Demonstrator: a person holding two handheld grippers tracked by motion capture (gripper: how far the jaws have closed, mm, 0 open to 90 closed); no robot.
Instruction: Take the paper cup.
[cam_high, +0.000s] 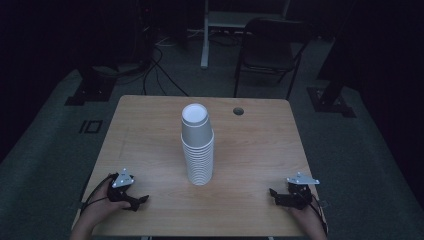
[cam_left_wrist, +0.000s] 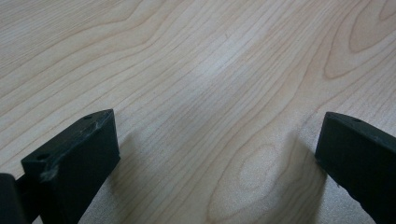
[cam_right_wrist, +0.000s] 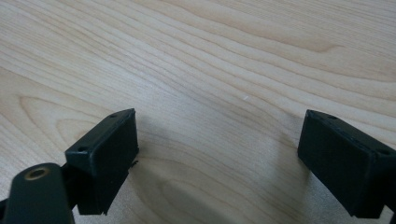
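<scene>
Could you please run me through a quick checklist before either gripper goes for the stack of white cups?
1. Left gripper open, nothing between its jaws: ok.
2. Right gripper open, nothing between its jaws: ok.
3. Stack of white cups upside down on the table, about midway between the two grippers: ok.
4. Stack straight: not ok, the top cup sits a little off to the left.
5. Bare wood between each gripper and the stack: ok.
6. How tightly the cups are nested: cannot tell.
</scene>
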